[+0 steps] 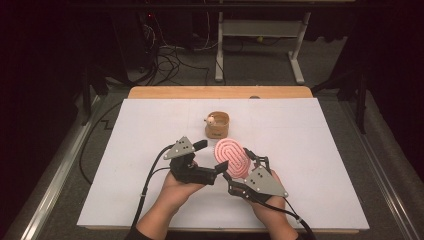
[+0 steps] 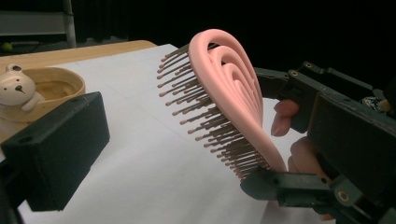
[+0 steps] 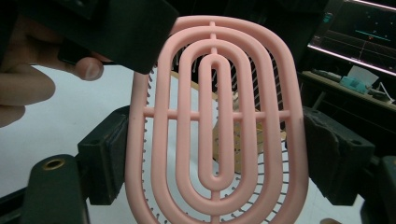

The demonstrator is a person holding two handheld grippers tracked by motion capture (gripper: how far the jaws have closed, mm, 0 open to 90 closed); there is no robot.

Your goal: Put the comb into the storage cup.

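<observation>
Table (image 1: 310, 165): flat, matte white sheet over a pale wood edge. Wooden cup (image 1: 217, 125): round, smooth, small bear figure on its rim, standing just beyond the grippers. Hairbrush (image 1: 232, 158): pink oval of concentric plastic loops, thin brown bristles, held off the table, clamped across its width by the right gripper (image 1: 250, 172). Left gripper (image 1: 212, 157): jaws wide, one just beside the brush. Risk: slick curved rims may slip or twist if the left jaw knocks it.

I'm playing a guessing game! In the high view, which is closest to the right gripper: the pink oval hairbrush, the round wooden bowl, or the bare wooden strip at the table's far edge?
1. Pink oval hairbrush, clamped in the right gripper.
2. Round wooden bowl, just behind the brush.
3. Bare wooden strip, along the far edge.
</observation>
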